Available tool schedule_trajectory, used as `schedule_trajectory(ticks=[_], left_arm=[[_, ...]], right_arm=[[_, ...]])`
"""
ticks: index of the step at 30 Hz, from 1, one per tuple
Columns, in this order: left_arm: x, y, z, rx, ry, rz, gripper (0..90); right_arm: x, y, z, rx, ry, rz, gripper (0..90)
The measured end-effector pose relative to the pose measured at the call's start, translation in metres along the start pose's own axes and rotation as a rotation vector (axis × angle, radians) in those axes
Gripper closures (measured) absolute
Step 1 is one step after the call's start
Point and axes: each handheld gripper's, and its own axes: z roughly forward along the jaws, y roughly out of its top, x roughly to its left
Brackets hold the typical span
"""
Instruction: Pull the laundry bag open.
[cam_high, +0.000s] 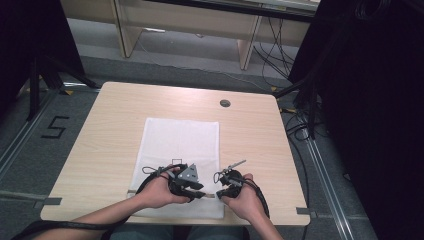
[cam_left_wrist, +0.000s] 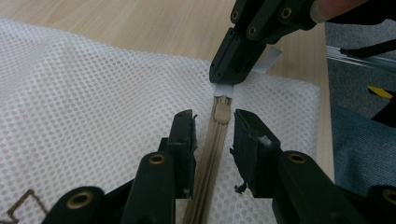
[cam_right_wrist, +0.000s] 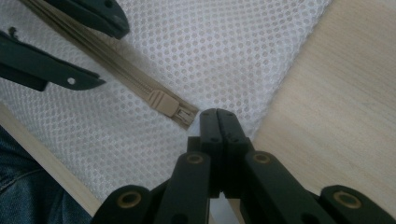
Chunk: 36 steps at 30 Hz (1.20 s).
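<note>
A white mesh bag (cam_high: 180, 137) lies flat on the wooden table (cam_high: 105, 150). Its beige zipper (cam_left_wrist: 210, 158) runs along the near edge. The zipper's slider (cam_left_wrist: 222, 110) sits close to the right end. My left gripper (cam_left_wrist: 212, 125) is open, one jaw on each side of the zipper tape just behind the slider, and the pads are not pressing. My right gripper (cam_right_wrist: 218, 114) is shut on the white tab (cam_left_wrist: 269, 59) at the zipper's end, just beyond the slider (cam_right_wrist: 162, 102). In the high view the left gripper (cam_high: 201, 193) and right gripper (cam_high: 219, 193) nearly meet, tip to tip.
A round cable hole (cam_high: 225, 103) sits near the table's far edge. The bag's right edge meets bare wood (cam_right_wrist: 336, 107). The table's front edge is just behind my hands. Black stands and cables (cam_high: 305, 100) crowd the floor at right.
</note>
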Motion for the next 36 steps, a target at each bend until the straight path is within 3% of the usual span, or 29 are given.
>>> schedule_trajectory(ticks=[3, 4, 8, 10, 15, 16, 17, 18, 22, 24, 25, 31, 36], left_arm=[[0.000, 0.001, 0.005, 0.010, -0.016, 0.003, 68.6], [-0.001, 0.001, 0.008, 0.011, -0.017, 0.005, 68.7], [-0.004, 0.004, 0.014, 0.020, -0.020, 0.018, 69.1], [-0.004, 0.005, 0.017, 0.024, -0.022, 0.026, 69.7], [-0.004, 0.007, 0.022, 0.027, -0.021, 0.018, 70.6], [-0.003, 0.008, 0.023, 0.029, -0.020, 0.034, 70.9], [-0.004, 0.008, 0.025, 0.031, -0.017, 0.015, 71.5], [-0.004, 0.008, 0.025, 0.036, -0.016, 0.022, 72.1], [-0.007, 0.010, 0.029, 0.039, -0.009, 0.030, 73.7], [-0.006, 0.011, 0.030, 0.048, -0.008, 0.053, 74.1], [-0.008, 0.010, 0.031, 0.038, -0.008, 0.036, 74.3], [-0.011, 0.010, 0.031, 0.050, 0.007, 0.105, 77.8], [-0.011, 0.010, 0.031, 0.064, 0.011, 0.104, 80.9]], right_arm=[[-0.001, 0.000, 0.000, -0.001, 0.006, 0.001, 90.0], [0.000, -0.001, -0.001, 0.008, 0.001, 0.028, 90.0], [0.001, 0.000, -0.001, 0.013, 0.006, 0.043, 90.0], [0.000, 0.000, 0.000, 0.005, 0.008, 0.020, 90.0], [0.000, 0.000, -0.001, 0.008, 0.009, 0.031, 90.0], [0.000, 0.000, -0.001, 0.013, 0.006, 0.024, 90.0], [-0.002, 0.000, 0.000, 0.004, 0.008, 0.005, 90.0], [0.001, 0.000, -0.002, 0.024, 0.004, 0.050, 90.0], [0.000, 0.000, -0.001, 0.017, 0.006, 0.037, 90.0], [0.000, -0.001, -0.001, 0.014, 0.005, 0.043, 90.0], [-0.001, -0.001, 0.000, 0.002, 0.009, 0.026, 90.0], [-0.001, -0.001, 0.000, 0.006, 0.012, 0.033, 90.0], [-0.002, -0.001, 0.000, -0.003, 0.016, 0.025, 90.0]])
